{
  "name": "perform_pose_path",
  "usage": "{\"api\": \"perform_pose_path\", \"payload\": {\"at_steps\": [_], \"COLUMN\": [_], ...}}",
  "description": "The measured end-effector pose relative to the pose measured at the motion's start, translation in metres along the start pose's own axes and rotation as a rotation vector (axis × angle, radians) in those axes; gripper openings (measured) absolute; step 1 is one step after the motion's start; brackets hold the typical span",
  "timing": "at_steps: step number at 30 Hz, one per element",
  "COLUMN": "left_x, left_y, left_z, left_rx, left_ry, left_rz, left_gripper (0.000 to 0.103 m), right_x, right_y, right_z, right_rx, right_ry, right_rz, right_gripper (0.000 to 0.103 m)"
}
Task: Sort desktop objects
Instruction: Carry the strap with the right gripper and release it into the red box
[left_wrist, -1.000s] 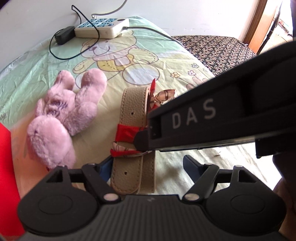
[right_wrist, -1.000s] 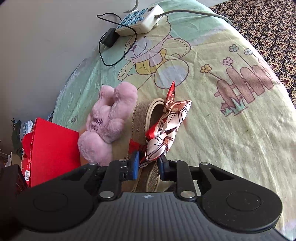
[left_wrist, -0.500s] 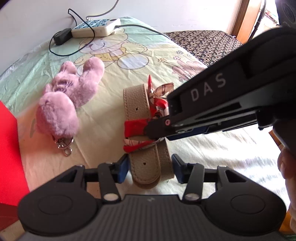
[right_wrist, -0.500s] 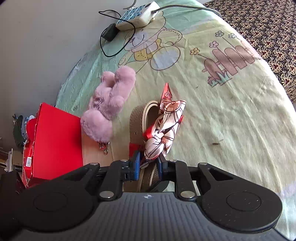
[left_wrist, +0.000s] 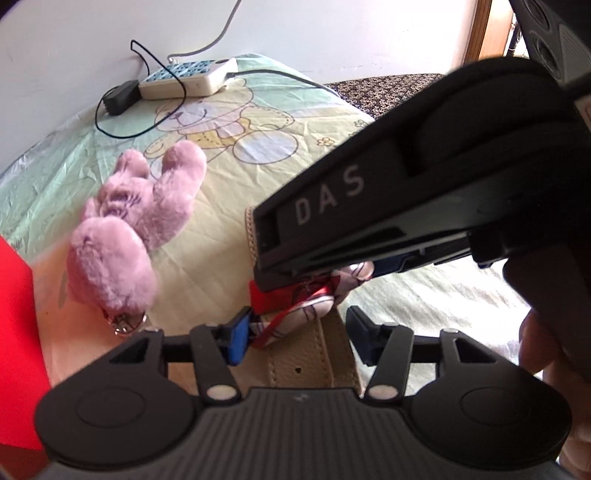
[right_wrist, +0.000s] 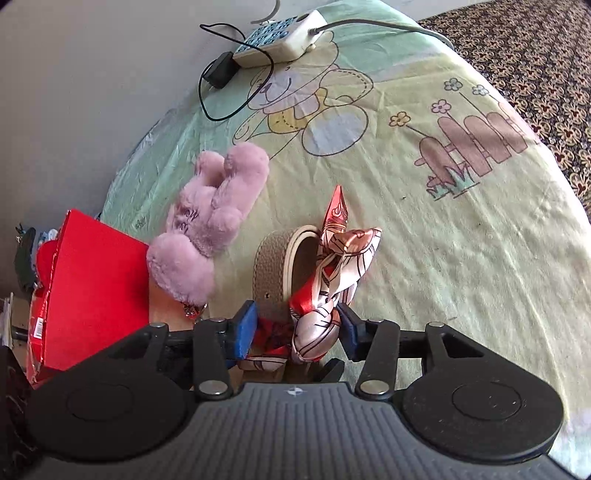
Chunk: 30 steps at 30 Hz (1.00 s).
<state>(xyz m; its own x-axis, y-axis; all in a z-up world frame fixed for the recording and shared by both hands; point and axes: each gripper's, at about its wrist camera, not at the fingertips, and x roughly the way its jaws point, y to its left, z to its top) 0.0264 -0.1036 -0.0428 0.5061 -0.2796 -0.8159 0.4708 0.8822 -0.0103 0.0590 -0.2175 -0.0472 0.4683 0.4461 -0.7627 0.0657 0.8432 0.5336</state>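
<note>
A beige belt (right_wrist: 273, 273) lies folded on the cartoon-print cloth, with a red and white patterned scarf (right_wrist: 332, 266) draped over it. My right gripper (right_wrist: 297, 332) is open, its blue pads on either side of the scarf and belt. In the left wrist view the right gripper's body (left_wrist: 406, 206) crosses above the scarf (left_wrist: 306, 306) and belt (left_wrist: 314, 354). My left gripper (left_wrist: 297, 339) is open around the belt's near end. A pink plush toy (left_wrist: 136, 221) with a key ring lies to the left; it also shows in the right wrist view (right_wrist: 210, 229).
A red box (right_wrist: 85, 291) stands at the left edge of the cloth. A white power strip (left_wrist: 184, 75) with a black adapter (left_wrist: 120, 98) and cords sits at the far end by the wall. A dark patterned surface (right_wrist: 535, 66) lies to the right.
My right gripper has opened; it was shut on the scarf before. My left gripper has closed in on the belt end and scarf, and the plush looks nearer.
</note>
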Motion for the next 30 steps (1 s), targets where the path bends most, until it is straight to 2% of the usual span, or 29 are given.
{"api": "perform_pose_path", "payload": {"at_steps": [6,11,17,22,27,30], "left_x": [-0.015,-0.056,-0.123,-0.175,-0.199,-0.199], "left_y": [-0.007,0.007,0.044,0.096,0.148,0.179], "left_z": [-0.006,-0.004,-0.002,-0.011,-0.025,-0.032], "left_rx": [0.033,0.008,-0.035,-0.12,-0.173,-0.22], "left_ry": [-0.025,-0.117,-0.268,-0.359,-0.371,-0.338], "left_rz": [0.024,0.01,0.103,0.202,0.323,0.354], "left_gripper": [0.05,0.05,0.05,0.05,0.05,0.05], "right_x": [-0.005,-0.038,-0.067,-0.069,-0.045,-0.021], "right_y": [0.004,0.025,0.094,0.163,0.234,0.269], "right_z": [-0.008,-0.026,-0.032,-0.036,-0.04,-0.042], "right_rx": [0.002,-0.04,-0.181,-0.285,-0.395,-0.456], "right_ry": [0.0,-0.1,-0.234,-0.286,-0.272,-0.246], "right_rz": [-0.005,0.028,0.096,0.214,0.298,0.304], "right_gripper": [0.044,0.042,0.043,0.043,0.043,0.042]}}
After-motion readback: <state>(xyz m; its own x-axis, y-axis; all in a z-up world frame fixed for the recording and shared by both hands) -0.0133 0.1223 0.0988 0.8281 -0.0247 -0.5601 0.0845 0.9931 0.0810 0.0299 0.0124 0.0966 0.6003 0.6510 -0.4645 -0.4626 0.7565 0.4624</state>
